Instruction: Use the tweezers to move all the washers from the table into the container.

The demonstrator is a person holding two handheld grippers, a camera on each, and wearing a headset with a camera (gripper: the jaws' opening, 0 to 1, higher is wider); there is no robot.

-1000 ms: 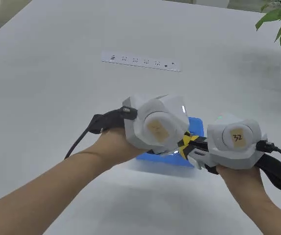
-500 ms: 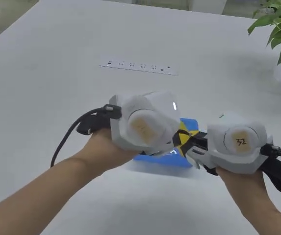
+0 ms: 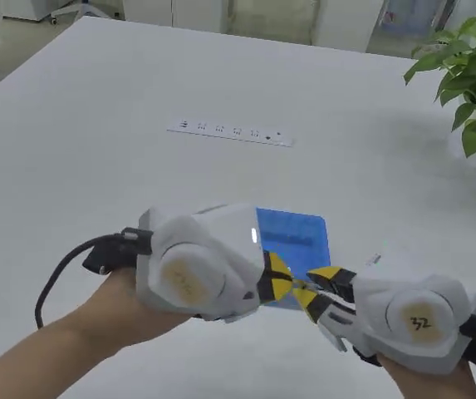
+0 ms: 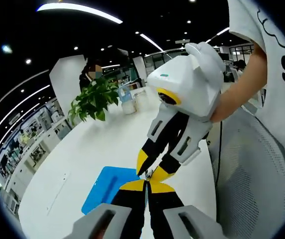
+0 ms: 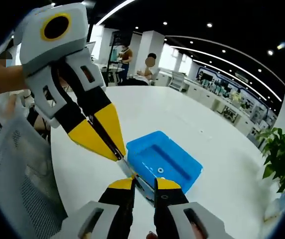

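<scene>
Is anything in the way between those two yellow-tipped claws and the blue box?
Nothing visible does. In the right gripper view, the left gripper and right gripper meet tip to tip, both apparently clamped on the thin tweezers. The blue container lies just beyond them, its top uncovered.

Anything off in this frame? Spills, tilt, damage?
Nothing spilled or damaged. The blue container sits flat with one washer inside. Only oddity: the left gripper and right gripper both appear to pinch the tweezers at once, tips nearly touching.
</scene>
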